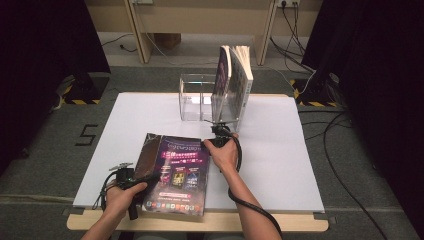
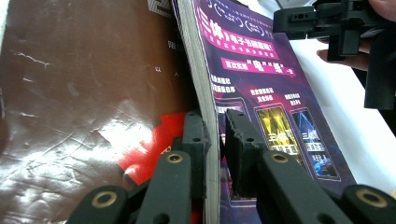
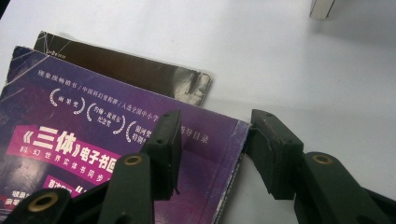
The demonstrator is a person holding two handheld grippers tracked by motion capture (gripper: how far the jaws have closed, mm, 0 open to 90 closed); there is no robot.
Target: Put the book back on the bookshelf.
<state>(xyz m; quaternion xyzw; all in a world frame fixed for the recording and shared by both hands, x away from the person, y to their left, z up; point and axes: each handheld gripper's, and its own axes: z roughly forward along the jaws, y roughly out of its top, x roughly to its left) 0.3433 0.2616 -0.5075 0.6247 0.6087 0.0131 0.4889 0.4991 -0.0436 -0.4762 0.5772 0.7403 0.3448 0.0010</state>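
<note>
Left gripper [image 2: 215,140] pinches the purple book's [image 1: 180,172] left page edge at the table's [image 1: 280,165] near side; right gripper [image 3: 212,149] is spread over its far right corner. Likely next: clamp that corner squarely before lifting, keeping both ends level. Glossy cover, lying partly on a brown book [image 2: 79,93].
</note>
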